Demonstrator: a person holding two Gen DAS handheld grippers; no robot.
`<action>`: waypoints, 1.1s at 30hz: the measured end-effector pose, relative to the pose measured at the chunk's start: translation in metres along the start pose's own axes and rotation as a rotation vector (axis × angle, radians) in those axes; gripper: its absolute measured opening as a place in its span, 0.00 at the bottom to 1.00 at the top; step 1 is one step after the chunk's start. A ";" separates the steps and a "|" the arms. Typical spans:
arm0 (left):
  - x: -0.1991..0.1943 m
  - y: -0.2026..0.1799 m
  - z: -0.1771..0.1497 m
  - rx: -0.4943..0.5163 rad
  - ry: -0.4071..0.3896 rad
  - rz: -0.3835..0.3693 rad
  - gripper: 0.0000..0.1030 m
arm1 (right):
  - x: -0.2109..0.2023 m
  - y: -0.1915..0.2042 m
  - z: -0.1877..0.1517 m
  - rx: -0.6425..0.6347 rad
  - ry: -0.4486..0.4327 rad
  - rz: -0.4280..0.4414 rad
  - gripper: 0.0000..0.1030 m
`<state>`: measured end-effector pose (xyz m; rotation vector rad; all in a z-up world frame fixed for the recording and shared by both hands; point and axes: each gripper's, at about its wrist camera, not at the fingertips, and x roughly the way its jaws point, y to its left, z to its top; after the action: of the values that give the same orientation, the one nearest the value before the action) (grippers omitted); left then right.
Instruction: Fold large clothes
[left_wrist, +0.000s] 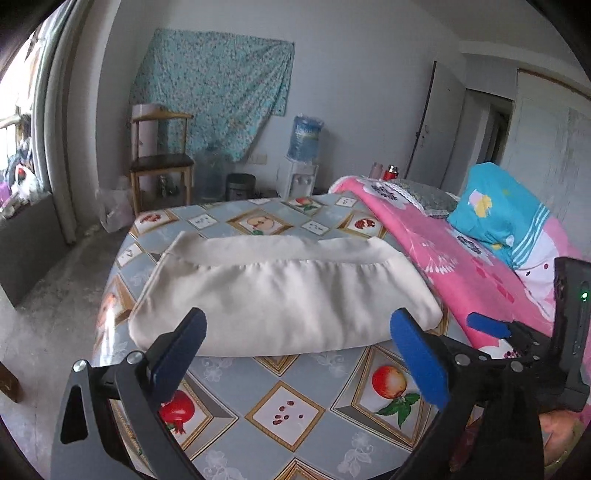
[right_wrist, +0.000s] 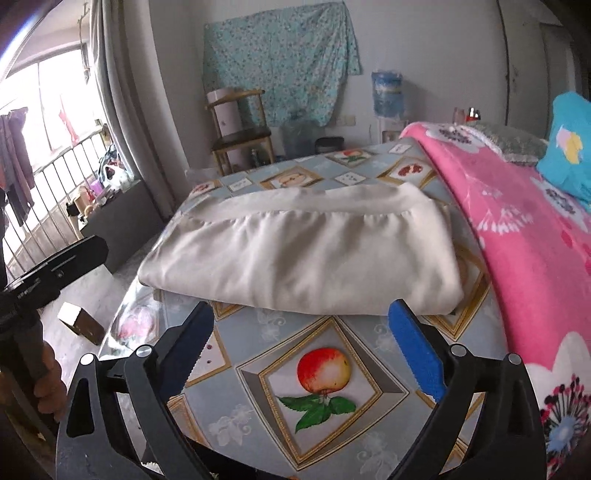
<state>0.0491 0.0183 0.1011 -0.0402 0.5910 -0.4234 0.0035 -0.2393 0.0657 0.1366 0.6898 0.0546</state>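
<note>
Left gripper (left_wrist: 297, 347) spread wide, empty; right gripper (right_wrist: 301, 332) likewise, nothing between the pads. Both hang just short of the cream garment (left_wrist: 280, 291), which lies folded in a flat bundle mid-table. Fold looks finished or nearly; any further fold needs a fresh grip on an edge. Fruit-print tablecloth (right_wrist: 325, 373); pink blanket (right_wrist: 517, 229) alongside; wooden chair (left_wrist: 160, 162) by the wall.

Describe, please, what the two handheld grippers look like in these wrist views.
Both are black metal linkage frames with round silver pivot bolts and triangular cut-outs in the outer arms. The left gripper carries flat blue pads on its two fingers; the right gripper has the same blue pads, with a serrated inner edge. A black block with a green light sits atop the right gripper.
</note>
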 end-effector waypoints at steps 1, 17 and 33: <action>-0.002 -0.005 -0.001 0.018 -0.004 0.029 0.95 | -0.002 0.001 -0.001 -0.008 -0.006 -0.006 0.90; 0.007 -0.010 -0.011 0.059 0.086 0.311 0.95 | -0.008 0.015 -0.002 -0.049 -0.036 -0.119 0.93; 0.050 -0.003 -0.031 -0.018 0.291 0.455 0.95 | 0.027 -0.003 -0.008 0.020 0.102 -0.297 0.93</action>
<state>0.0684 -0.0019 0.0493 0.1397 0.8657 0.0205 0.0187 -0.2392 0.0420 0.0501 0.8063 -0.2313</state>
